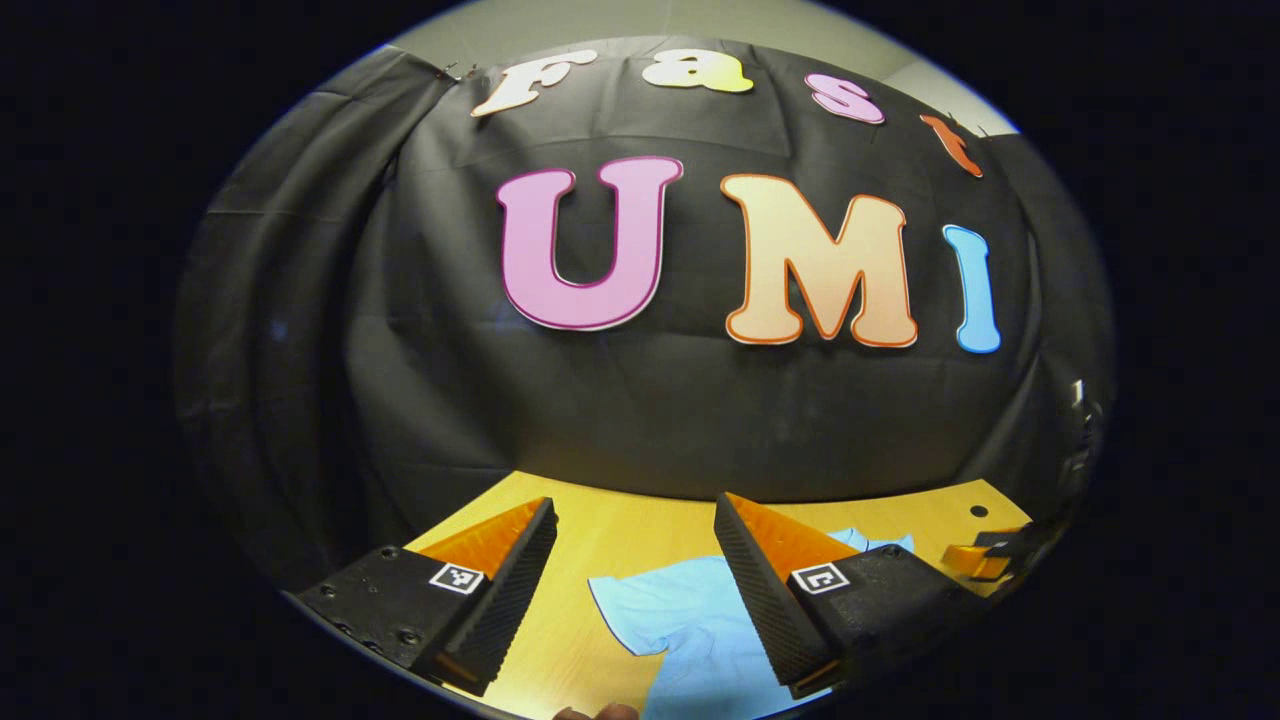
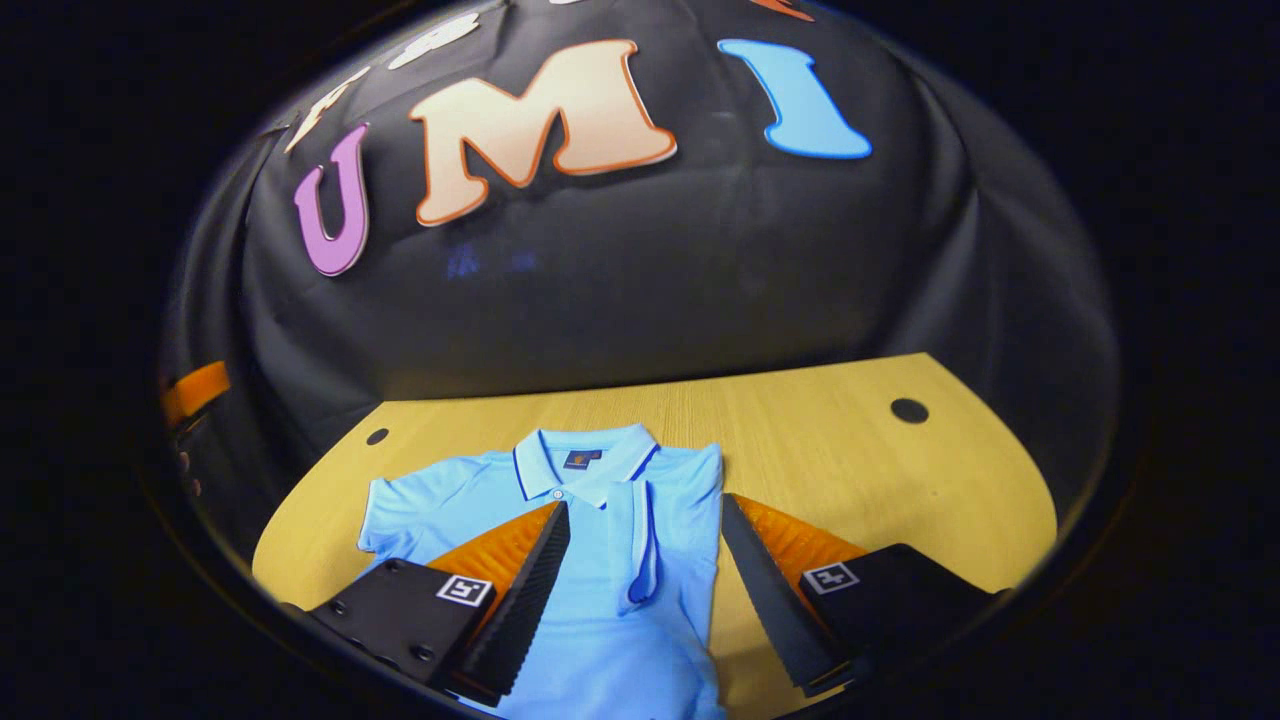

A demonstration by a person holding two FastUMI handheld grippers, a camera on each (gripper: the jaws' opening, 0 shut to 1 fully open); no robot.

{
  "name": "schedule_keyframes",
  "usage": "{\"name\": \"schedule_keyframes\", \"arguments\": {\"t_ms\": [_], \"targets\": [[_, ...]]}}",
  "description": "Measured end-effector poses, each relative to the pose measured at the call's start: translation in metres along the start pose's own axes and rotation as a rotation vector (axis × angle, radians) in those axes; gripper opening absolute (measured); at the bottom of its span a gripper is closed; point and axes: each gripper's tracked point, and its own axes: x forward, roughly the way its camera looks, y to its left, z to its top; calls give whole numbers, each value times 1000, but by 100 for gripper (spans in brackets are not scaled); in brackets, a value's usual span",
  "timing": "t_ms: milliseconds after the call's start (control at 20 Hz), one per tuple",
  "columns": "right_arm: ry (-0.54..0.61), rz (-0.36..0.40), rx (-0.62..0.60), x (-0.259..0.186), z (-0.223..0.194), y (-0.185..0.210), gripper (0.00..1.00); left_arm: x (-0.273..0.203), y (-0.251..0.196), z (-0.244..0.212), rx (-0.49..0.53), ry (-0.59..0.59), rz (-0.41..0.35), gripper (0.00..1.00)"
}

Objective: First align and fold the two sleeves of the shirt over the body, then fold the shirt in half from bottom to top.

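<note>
In the right gripper view, a light blue short-sleeved polo shirt [image 2: 600, 520] of knit fabric lies flat on the yellow wood-grain tabletop [image 2: 850, 450]. Going from left to right across it: the sleeve on the left of this view [image 2: 400, 505] is spread out to the side, flat on the wood; next comes the collar [image 2: 583, 462], edged with a thin dark line, with a small dark tag inside the neck whose writing is too small to read; then the sleeve on the right of this view [image 2: 645, 540], which is already turned in over the chest, its dark-trimmed cuff lying just right of the button placket. The shirt's right edge is a straight fold line. Its long axis runs from the camera away toward the black cloth wall [image 2: 640, 270], collar at the far end, hem out of sight below the view's edge.

The right gripper [image 2: 645, 590] hangs over the chest with its two fingers spread wide apart, one over the shirt's left half, the other over bare table just beside the folded edge; nothing is between them. Each finger mount bears a small square black-and-white marker.

In the left gripper view, the left gripper [image 1: 635, 590] is likewise spread wide, holding nothing, above the table. Between its fingers the spread sleeve [image 1: 640, 610] and part of the shirt's body show.
</note>
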Motion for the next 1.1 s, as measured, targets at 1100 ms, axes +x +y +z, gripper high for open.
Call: {"name": "schedule_keyframes", "arguments": {"t_ms": [1100], "targets": [[-56, -61, -21, -116, 13, -37, 97, 111, 13, -230, -16, 504, 99, 98]]}}
